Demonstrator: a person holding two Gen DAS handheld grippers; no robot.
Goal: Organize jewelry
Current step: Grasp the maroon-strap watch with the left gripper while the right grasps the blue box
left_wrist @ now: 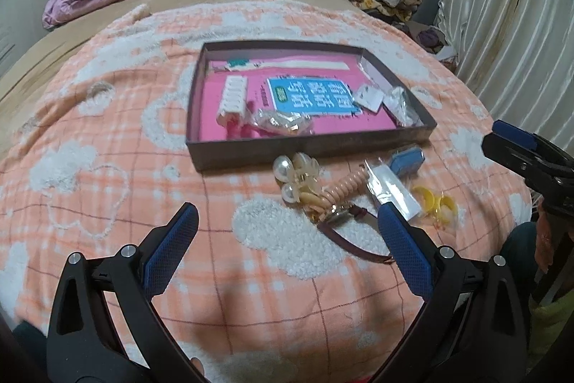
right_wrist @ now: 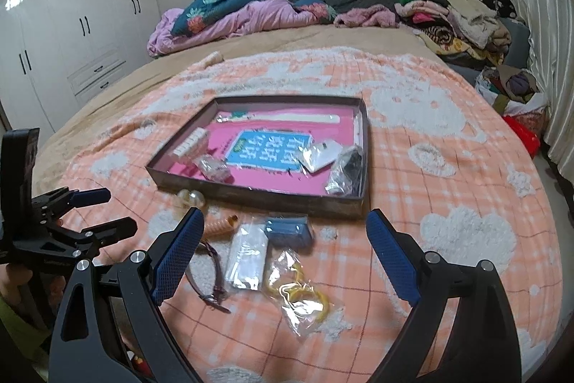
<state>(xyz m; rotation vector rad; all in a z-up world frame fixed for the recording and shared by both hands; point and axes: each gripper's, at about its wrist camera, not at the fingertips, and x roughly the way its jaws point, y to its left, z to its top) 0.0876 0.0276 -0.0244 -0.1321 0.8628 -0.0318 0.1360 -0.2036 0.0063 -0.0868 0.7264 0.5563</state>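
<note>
A shallow dark box (left_wrist: pixel 308 146) (right_wrist: pixel 251 194) with a pink floor lies on the peach blanket and holds a white clip row (left_wrist: pixel 233 96), bagged pieces (left_wrist: pixel 283 122) (right_wrist: pixel 344 174) and a card (right_wrist: pixel 321 153). In front of it lie a pearl hair claw (left_wrist: pixel 296 174), a coiled peach tie (left_wrist: pixel 340 191), a watch with a dark strap (left_wrist: pixel 344 225) (right_wrist: pixel 210 275), a clear packet (right_wrist: pixel 249 257), a small blue box (right_wrist: pixel 288 227) and a bagged yellow piece (right_wrist: pixel 305 297) (left_wrist: pixel 436 203). My left gripper (left_wrist: pixel 287 218) is open above the blanket, near the watch. My right gripper (right_wrist: pixel 285 221) is open above the loose items.
The bed's far end carries a purple quilt (right_wrist: pixel 229 20) and a heap of clothes (right_wrist: pixel 462 20). White wardrobes (right_wrist: pixel 71 24) stand at the left and a pale curtain (left_wrist: pixel 502 6) at the right. The bed's right edge drops to the floor (right_wrist: pixel 552 174).
</note>
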